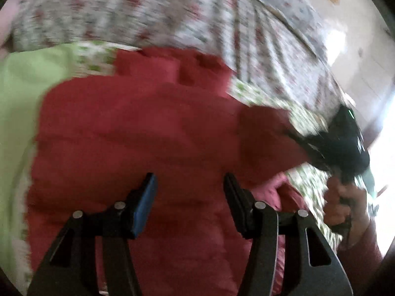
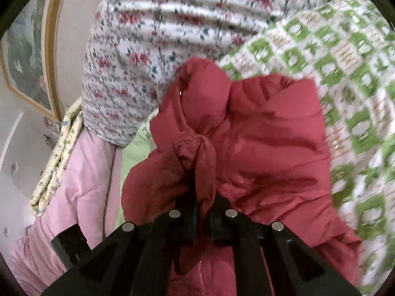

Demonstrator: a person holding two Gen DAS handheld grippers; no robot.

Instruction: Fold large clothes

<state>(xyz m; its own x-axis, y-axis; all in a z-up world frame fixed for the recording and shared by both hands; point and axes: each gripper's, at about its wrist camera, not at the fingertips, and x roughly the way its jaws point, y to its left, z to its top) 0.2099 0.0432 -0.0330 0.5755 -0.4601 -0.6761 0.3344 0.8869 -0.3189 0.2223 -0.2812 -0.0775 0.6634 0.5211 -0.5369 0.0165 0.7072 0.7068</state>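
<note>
Your left wrist view is smeared by motion blur, worst on the floral bedding (image 1: 153, 12) ahead of the left gripper (image 1: 190, 185). Blown-out daylight glares in at its far right. Both views bend and darken at the rims; the right is sharper, evenly lit.

Red jacket (image 2: 259, 135); green-checked sheet (image 2: 345, 61); rose-floral quilt (image 2: 148, 37).
</note>
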